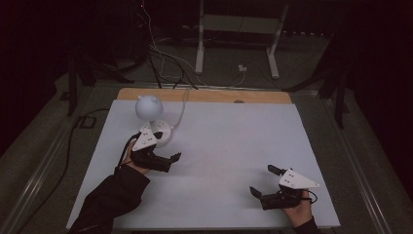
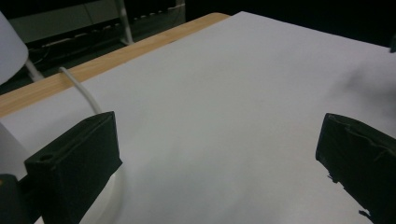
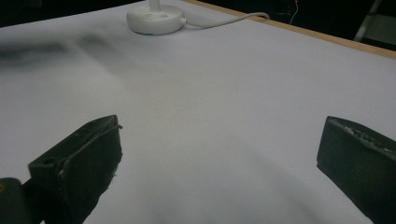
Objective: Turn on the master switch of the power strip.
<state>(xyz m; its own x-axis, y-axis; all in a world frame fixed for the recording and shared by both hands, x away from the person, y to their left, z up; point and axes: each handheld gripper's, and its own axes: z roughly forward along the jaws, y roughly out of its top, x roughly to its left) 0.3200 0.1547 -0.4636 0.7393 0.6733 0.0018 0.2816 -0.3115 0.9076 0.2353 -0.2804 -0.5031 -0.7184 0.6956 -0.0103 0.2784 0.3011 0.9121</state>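
High view, scene: a white surface [image 1: 234, 146] with a wooden strip along its far edge, in a dim room; a small white lamp [image 1: 148, 107] with a round head stands on a round base [image 1: 160, 132] near the far left corner, its white cord [image 1: 182, 109] running off the far edge
High view, left gripper [image 1: 168, 160]: held low just in front of the lamp base, very near it, jaws spread and holding nothing, pointing toward the middle of the surface
High view, right gripper [image 1: 263, 183]: near the front right corner, well apart from the lamp, jaws wide apart and holding nothing

Left gripper view, jaws: the two black jaws stand far apart with bare white surface between them
Left gripper view, lamp: part of the shade [image 2: 9, 44] shows at the upper left; the base curves just behind the near jaw, whether touching I cannot tell; the cord [image 2: 81, 91] passes behind that jaw

Right gripper view, jaws: wide apart, nothing between them
Right gripper view, lamp: the round base [image 3: 155, 17] sits far ahead, cord [image 3: 224, 19] trailing toward the wooden edge

Likely step: the left gripper reaching for the lamp, as I judge it
Doing it well: turn the left gripper toward the lamp, bring the base or stem between the jaws before closing, stay clear of the cord so the light lamp does not tip, and keep the right gripper back
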